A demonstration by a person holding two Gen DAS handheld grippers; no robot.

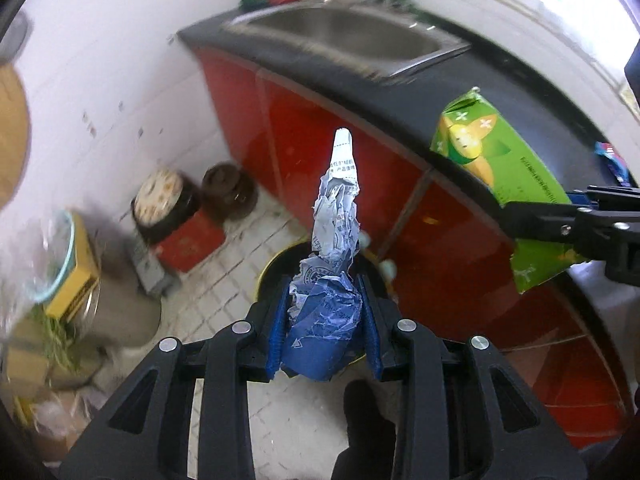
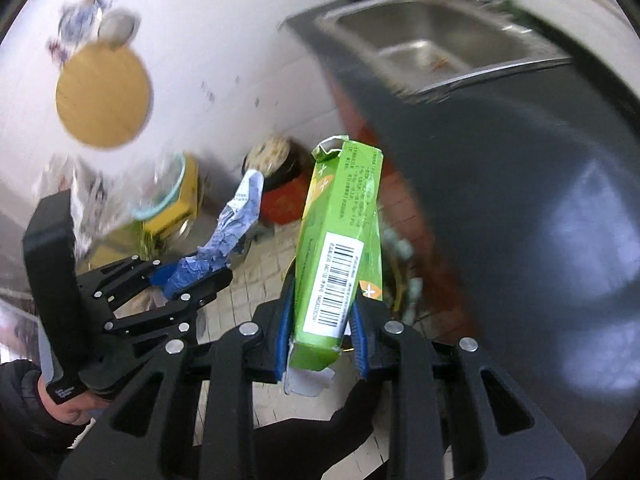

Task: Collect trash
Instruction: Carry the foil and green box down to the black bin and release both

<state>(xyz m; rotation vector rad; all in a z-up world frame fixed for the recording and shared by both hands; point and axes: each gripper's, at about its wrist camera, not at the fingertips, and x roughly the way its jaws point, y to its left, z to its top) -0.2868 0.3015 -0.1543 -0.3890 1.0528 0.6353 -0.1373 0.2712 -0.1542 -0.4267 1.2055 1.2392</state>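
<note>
Above a tiled kitchen floor, both grippers point steeply down. Left gripper [image 1: 325,320] clamped on a crumpled blue-and-white wrapper [image 1: 334,240]; its loose end sticks out toward 12 o'clock, past the blue pads [image 1: 370,326]. Right gripper [image 2: 322,332] clamped on a green carton [image 2: 340,240], barcode side facing the lens, torn top end at 12 o'clock. From the left wrist, that carton sits at 3 o'clock, in front of the black countertop [image 1: 460,80] edge. Dark round bin [image 1: 276,268] with a yellow rim lies directly under the wrapper, partly hidden. Steel sink [image 1: 352,36] at 12 o'clock, red cabinet fronts [image 1: 320,120] below. Background blurred.
</note>
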